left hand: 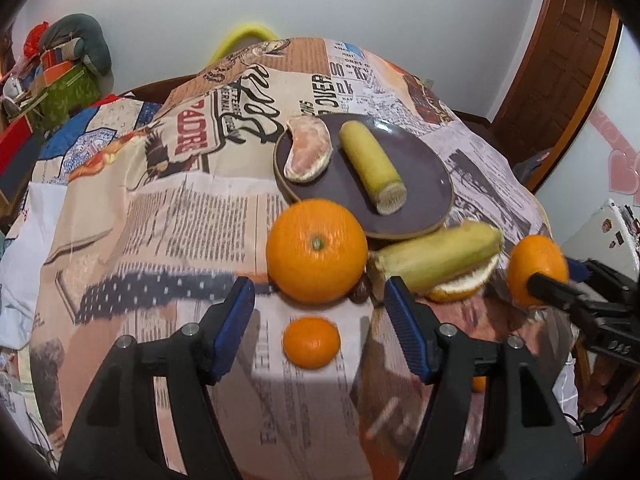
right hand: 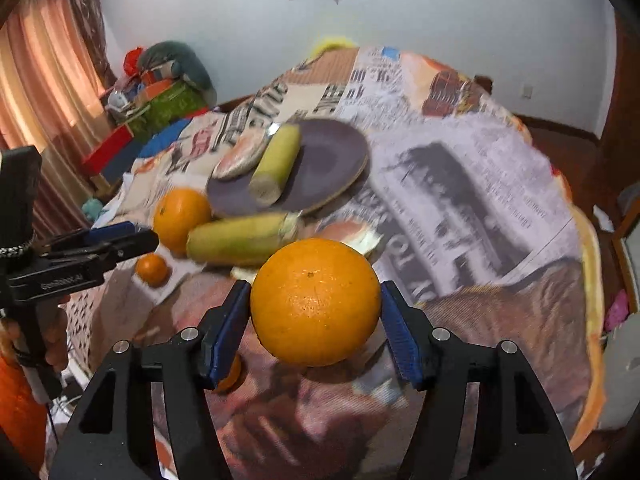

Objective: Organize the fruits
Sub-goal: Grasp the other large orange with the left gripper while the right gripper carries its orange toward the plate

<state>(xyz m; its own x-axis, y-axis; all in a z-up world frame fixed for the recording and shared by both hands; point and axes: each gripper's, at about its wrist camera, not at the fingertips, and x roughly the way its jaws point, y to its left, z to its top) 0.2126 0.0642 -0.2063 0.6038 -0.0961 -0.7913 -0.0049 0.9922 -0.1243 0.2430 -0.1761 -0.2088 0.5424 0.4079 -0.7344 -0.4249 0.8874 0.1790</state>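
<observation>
Left gripper hangs over the newspaper-print cloth with jaws apart, nothing between the pads; a small mandarin lies on the cloth below the gap, a big orange just beyond the fingertips. Right gripper has its blue pads against both sides of a second orange, grasping it above the cloth. In the left view this orange shows at far right with the gripper's dark finger across it. Purple plate sits further back, holding a peeled citrus half and a cut corn piece, side by side. In front of the plate a second, husked corn rests on an orange peel, right beside the big orange. A hand holds the left gripper's handle at the left edge of the right view.
</observation>
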